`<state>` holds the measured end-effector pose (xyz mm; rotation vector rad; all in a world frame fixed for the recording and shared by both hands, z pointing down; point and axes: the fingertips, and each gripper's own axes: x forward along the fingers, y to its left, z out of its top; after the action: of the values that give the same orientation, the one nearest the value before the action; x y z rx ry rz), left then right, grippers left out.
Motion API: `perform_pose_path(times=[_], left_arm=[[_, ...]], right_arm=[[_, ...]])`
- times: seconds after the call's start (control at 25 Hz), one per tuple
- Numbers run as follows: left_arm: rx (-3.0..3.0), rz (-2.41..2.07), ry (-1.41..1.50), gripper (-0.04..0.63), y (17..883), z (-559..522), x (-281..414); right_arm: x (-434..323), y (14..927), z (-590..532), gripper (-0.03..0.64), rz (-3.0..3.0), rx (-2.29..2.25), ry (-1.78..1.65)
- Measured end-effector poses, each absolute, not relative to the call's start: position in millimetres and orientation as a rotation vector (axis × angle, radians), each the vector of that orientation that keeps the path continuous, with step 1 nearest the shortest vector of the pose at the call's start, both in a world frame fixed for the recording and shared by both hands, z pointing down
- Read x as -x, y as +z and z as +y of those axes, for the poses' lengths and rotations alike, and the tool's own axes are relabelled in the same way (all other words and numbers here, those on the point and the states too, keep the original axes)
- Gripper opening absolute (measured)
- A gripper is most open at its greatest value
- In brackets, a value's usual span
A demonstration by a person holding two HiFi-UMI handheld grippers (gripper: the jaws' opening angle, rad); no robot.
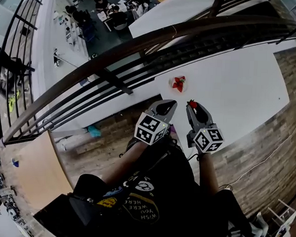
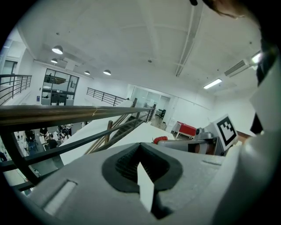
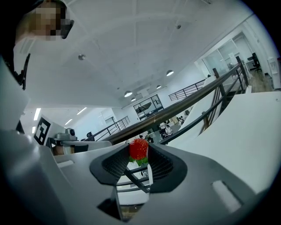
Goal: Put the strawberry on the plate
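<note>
Past a dark railing above a busy hall lies the white table, where only the head view shows us the plate, perhaps already bearing red fruit, while the right gripper pinches the strawberry apart from it and the left gripper is closed on nothing.

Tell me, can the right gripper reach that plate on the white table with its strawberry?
Probably yes. The right gripper holds the strawberry near the plate, with only bare table between them; the left gripper is off to one side.
</note>
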<state>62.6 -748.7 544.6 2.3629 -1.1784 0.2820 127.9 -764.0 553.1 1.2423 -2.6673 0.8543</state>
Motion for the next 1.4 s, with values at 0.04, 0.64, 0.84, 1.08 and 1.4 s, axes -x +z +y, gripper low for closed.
perform_pose_path(times=[0.04,0.64,0.84,1.08,1.4], left_arm=[[-2.356,-1.179,0.284,0.0,549,-755,-59],[-2.322,-1.165,0.402,0.0,649,-848,-17],[-2.3,-1.133,0.434,0.0,686,-871,-13],[-2.297,-1.088,0.484,0.0,725,-908,-16],[-2.248,-1.057,0.516,0.0,775,-945,-21]], right_arm=[[-125,557,-770,0.137,-2.661,-1.242,0.854],[-97,673,-863,0.137,-2.487,-1.243,0.801],[-95,722,-895,0.137,-2.408,-1.239,0.767],[-96,782,-940,0.137,-2.298,-1.2,0.751],[-107,869,-978,0.137,-2.171,-1.113,0.702]])
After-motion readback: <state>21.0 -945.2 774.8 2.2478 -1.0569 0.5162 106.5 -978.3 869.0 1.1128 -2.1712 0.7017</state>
